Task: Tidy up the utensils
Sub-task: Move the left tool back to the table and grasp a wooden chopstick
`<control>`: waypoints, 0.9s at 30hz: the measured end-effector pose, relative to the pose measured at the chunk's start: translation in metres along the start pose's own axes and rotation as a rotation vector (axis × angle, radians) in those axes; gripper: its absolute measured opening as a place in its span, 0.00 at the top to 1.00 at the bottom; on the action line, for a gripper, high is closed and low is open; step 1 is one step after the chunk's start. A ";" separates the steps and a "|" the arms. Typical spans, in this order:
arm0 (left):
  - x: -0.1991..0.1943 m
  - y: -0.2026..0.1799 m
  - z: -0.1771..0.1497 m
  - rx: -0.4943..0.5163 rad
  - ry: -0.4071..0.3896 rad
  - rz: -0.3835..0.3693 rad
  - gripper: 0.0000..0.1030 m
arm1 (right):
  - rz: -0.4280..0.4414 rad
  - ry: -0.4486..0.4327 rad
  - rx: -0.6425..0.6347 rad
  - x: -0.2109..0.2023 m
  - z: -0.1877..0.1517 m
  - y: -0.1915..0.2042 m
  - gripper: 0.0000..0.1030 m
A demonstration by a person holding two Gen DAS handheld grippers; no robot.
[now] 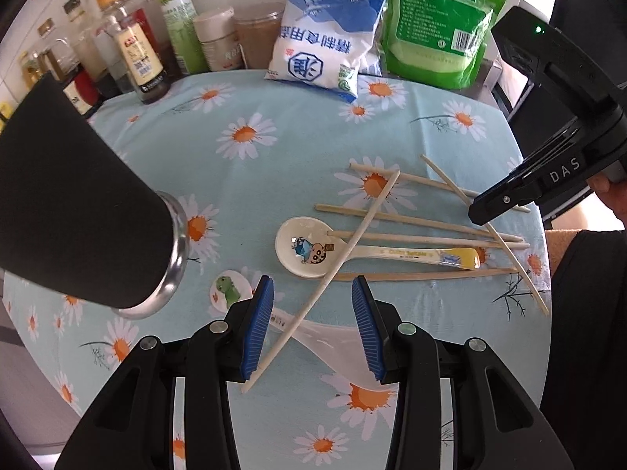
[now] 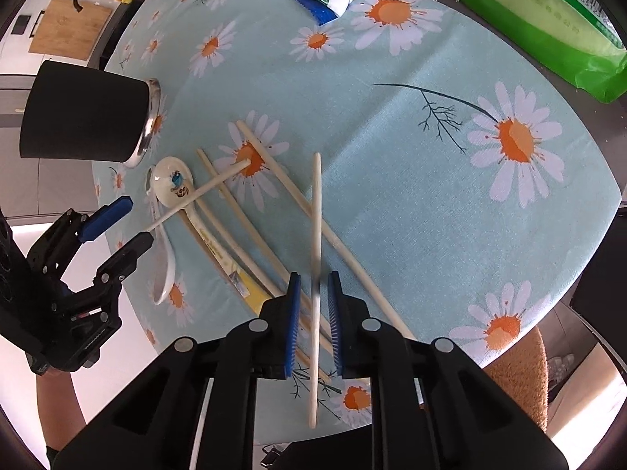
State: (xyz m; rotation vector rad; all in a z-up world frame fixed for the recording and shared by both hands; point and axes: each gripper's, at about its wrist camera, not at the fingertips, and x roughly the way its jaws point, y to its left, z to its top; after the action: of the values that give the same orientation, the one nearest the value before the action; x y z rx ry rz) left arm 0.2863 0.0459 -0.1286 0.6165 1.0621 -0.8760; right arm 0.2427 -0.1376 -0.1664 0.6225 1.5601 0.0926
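Several pale wooden chopsticks [image 1: 415, 219] lie crossed on the daisy tablecloth, over a white cartoon spoon [image 1: 305, 250]. A second white spoon [image 1: 231, 293] with a green dinosaur lies below it. My left gripper [image 1: 311, 329] is open, its jaws either side of one slanted chopstick [image 1: 333, 270]. My right gripper [image 2: 315, 325] is open, its blue pads either side of a long chopstick [image 2: 315, 258] with gaps on both sides. A black utensil cup [image 1: 78, 211] with a steel rim stands at the left; it also shows in the right wrist view [image 2: 84, 113].
A blue-white salt bag [image 1: 329, 35] and a green sugar bag [image 1: 443, 19] stand at the back. Sauce bottles [image 1: 137, 55] and jars [image 1: 219, 39] line the back left. A wooden board [image 2: 70, 27] lies off the table. The right gripper [image 1: 548, 156] reaches in from the right.
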 end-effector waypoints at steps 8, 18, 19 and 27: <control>0.017 0.005 0.007 0.052 0.072 -0.058 0.69 | -0.024 -0.017 0.036 0.001 0.002 0.000 0.95; 0.031 0.003 0.008 0.138 0.169 -0.065 0.79 | 0.043 -0.055 0.010 -0.011 0.006 0.000 0.95; 0.032 0.003 0.009 0.145 0.175 -0.062 0.79 | 0.049 -0.059 0.008 -0.013 0.006 0.000 0.95; 0.039 0.002 0.011 0.176 0.222 -0.045 0.97 | 0.081 -0.077 -0.013 -0.026 0.012 -0.003 0.95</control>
State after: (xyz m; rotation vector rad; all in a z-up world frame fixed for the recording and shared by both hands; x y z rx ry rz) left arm 0.3014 0.0260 -0.1601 0.8555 1.2090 -0.9627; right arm 0.2518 -0.1549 -0.1451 0.6715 1.4588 0.1385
